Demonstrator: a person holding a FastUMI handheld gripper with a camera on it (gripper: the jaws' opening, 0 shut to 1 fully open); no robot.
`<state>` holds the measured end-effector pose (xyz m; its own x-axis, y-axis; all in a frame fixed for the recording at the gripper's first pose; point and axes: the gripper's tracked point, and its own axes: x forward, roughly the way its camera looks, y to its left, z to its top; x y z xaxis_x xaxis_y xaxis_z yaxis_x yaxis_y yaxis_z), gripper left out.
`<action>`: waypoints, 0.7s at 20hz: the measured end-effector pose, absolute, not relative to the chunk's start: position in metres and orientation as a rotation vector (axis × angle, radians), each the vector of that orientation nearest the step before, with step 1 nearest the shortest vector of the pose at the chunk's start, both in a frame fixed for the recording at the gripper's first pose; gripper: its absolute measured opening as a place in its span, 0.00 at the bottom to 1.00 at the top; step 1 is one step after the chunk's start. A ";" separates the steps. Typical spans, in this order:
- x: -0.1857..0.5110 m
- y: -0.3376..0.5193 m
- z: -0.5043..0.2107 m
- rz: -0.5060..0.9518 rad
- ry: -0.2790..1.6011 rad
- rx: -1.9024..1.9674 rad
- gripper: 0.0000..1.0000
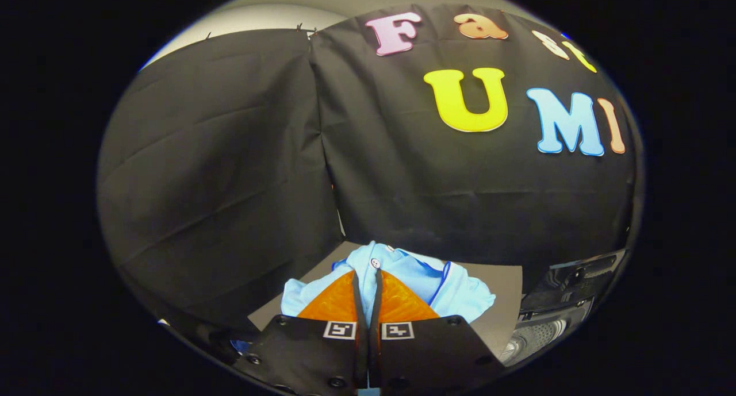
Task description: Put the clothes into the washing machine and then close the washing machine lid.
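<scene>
Claw (368, 278) nearly closed, fingers almost touching with a slim gap; a sliver of light blue cloth shows between them, grip on it unclear. Square black-and-white coded tags (368, 330) on finger bases, no readable writing. Just ahead, 12 o'clock of the tips: crumpled light blue shirt with white button and dark blue piping (420, 281), lying on flat grey surface (506, 292). At 3 o'clock of shirt: dark washing machine body with ribbed grey drum (540, 327). Beyond: black cloth wall (230, 154).
</scene>
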<state>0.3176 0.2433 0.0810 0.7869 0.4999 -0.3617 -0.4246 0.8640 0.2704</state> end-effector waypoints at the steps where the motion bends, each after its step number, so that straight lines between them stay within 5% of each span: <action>1: 0.318 0.236 0.091 0.507 0.424 0.178 0.02; 14: 0.311 0.080 0.147 0.428 0.241 0.171 0.02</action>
